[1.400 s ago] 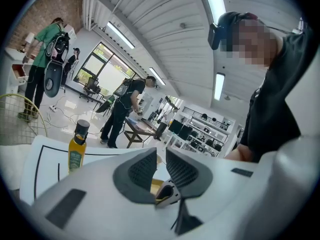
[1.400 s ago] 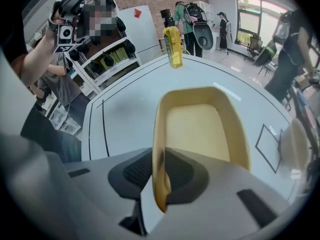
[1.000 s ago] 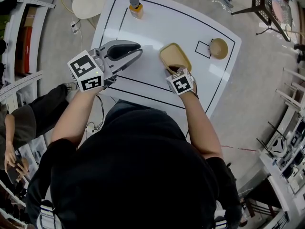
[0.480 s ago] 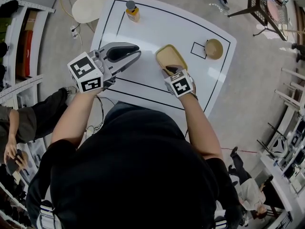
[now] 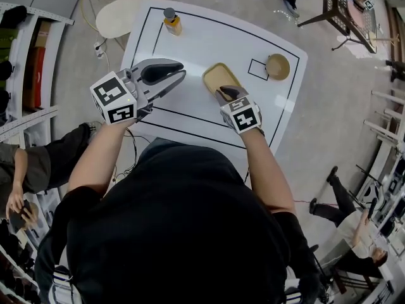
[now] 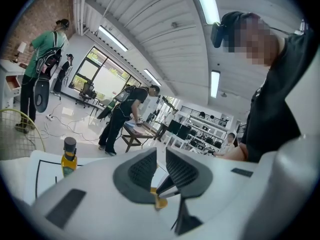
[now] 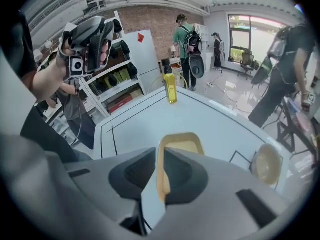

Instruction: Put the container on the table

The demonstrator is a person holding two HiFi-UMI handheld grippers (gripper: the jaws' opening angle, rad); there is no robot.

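A tan rectangular container (image 5: 217, 78) lies flat near the middle of the white table (image 5: 202, 40). My right gripper (image 5: 226, 94) is shut on its near rim. In the right gripper view the container (image 7: 183, 145) runs away from the jaws of that gripper (image 7: 161, 181), which pinch its edge. Whether it rests on the table or hovers just above it, I cannot tell. My left gripper (image 5: 166, 75) is held above the table's left half, shut and holding nothing. The left gripper view shows those jaws (image 6: 161, 165) nearly touching.
A yellow bottle with a dark cap (image 5: 171, 21) stands at the table's far left corner. A tan bowl (image 5: 277, 66) sits at the far right beside a small marked square. A pale stool (image 5: 123, 10) stands beyond the table. People move about the room.
The head camera has shifted a little, so the table sits slightly lower and to the left. Relative to the table, both grippers and the container keep their places.
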